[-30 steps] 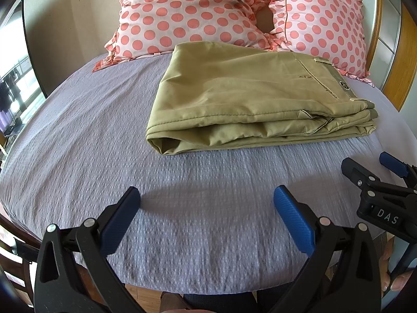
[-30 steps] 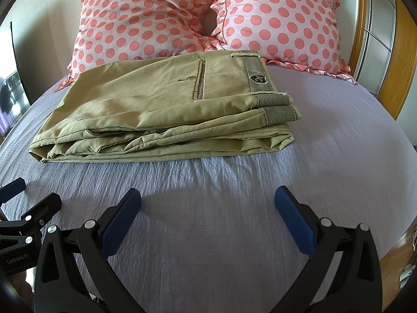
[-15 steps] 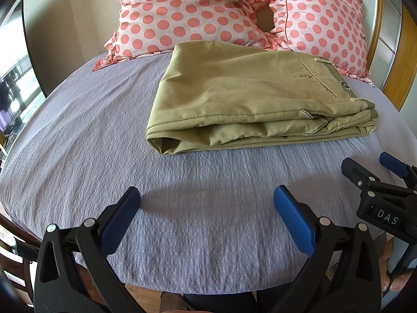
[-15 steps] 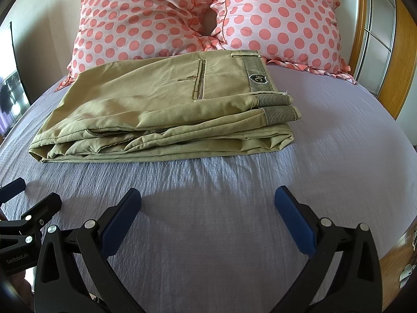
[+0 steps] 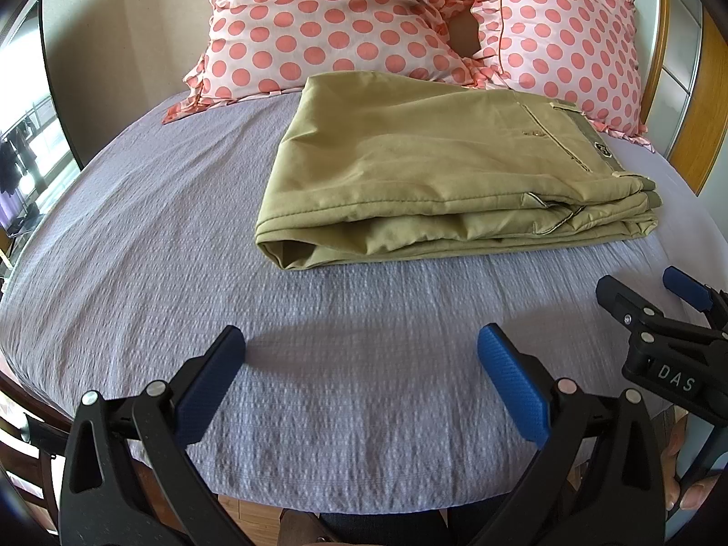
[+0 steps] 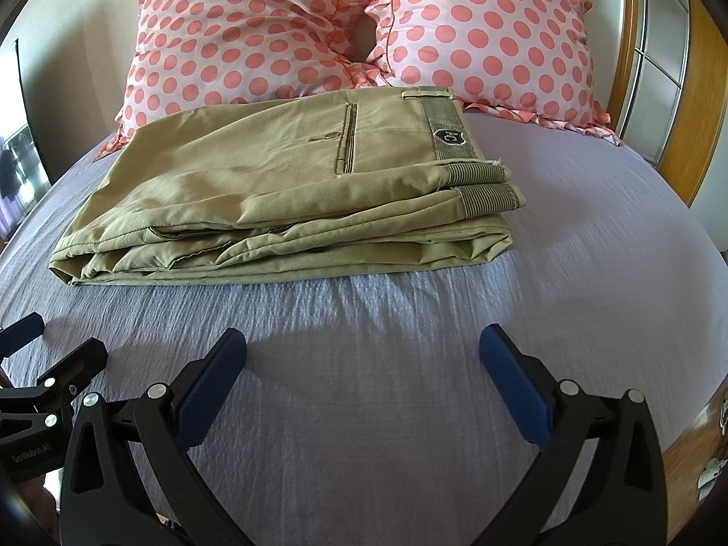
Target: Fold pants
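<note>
Khaki pants point(image 5: 437, 173) lie folded in a flat stack on the lilac bedsheet point(image 5: 182, 273), waistband to the right; they also show in the right wrist view point(image 6: 282, 195). My left gripper point(image 5: 361, 341) is open and empty, hovering over the sheet well short of the pants' near edge. My right gripper point(image 6: 364, 341) is open and empty, also short of the pants. The right gripper shows at the right edge of the left wrist view point(image 5: 655, 314); the left gripper shows at the left edge of the right wrist view point(image 6: 50, 364).
Two pink polka-dot pillows point(image 6: 255, 32) point(image 6: 496, 32) lean against the wall behind the pants. A wooden bed frame and wardrobe point(image 6: 682, 91) stand at the right. The bed's near edge point(image 5: 364, 500) is just below the grippers.
</note>
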The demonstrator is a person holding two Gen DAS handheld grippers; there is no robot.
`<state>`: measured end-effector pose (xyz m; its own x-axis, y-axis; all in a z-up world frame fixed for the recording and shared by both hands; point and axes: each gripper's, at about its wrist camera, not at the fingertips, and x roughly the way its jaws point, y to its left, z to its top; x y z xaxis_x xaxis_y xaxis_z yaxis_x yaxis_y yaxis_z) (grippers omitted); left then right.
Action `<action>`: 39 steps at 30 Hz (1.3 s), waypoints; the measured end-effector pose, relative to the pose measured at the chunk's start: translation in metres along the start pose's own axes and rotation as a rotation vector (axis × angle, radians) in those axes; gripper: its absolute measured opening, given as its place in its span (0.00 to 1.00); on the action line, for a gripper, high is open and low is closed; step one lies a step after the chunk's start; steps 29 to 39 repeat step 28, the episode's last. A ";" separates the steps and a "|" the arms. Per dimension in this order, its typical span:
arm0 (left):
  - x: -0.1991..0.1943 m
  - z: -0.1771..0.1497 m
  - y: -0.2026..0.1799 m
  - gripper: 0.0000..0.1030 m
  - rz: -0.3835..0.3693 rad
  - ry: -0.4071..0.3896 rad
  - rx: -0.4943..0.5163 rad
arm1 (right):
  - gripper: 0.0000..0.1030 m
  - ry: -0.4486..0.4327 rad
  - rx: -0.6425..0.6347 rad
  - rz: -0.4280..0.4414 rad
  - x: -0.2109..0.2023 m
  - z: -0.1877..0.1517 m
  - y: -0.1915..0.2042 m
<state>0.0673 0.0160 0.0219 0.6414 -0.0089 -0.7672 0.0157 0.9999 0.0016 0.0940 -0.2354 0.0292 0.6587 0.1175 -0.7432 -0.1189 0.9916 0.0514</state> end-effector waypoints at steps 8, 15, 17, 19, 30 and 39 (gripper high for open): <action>0.000 0.000 0.000 0.98 -0.001 0.001 0.001 | 0.99 0.001 -0.002 0.001 0.000 0.000 0.000; 0.000 0.000 0.000 0.98 -0.001 0.002 0.002 | 0.99 0.001 -0.002 0.002 0.000 0.000 0.000; 0.001 0.000 0.001 0.98 -0.002 0.003 0.004 | 0.99 0.001 -0.002 0.002 0.000 0.000 0.000; 0.001 0.000 0.001 0.98 -0.001 0.003 0.003 | 0.99 0.001 -0.002 0.002 0.000 0.000 0.000; 0.001 -0.001 0.001 0.98 -0.001 0.006 0.003 | 0.99 0.001 -0.003 0.003 0.000 0.000 -0.001; 0.001 -0.001 0.001 0.98 -0.001 0.006 0.003 | 0.99 0.001 -0.003 0.003 0.000 0.000 -0.001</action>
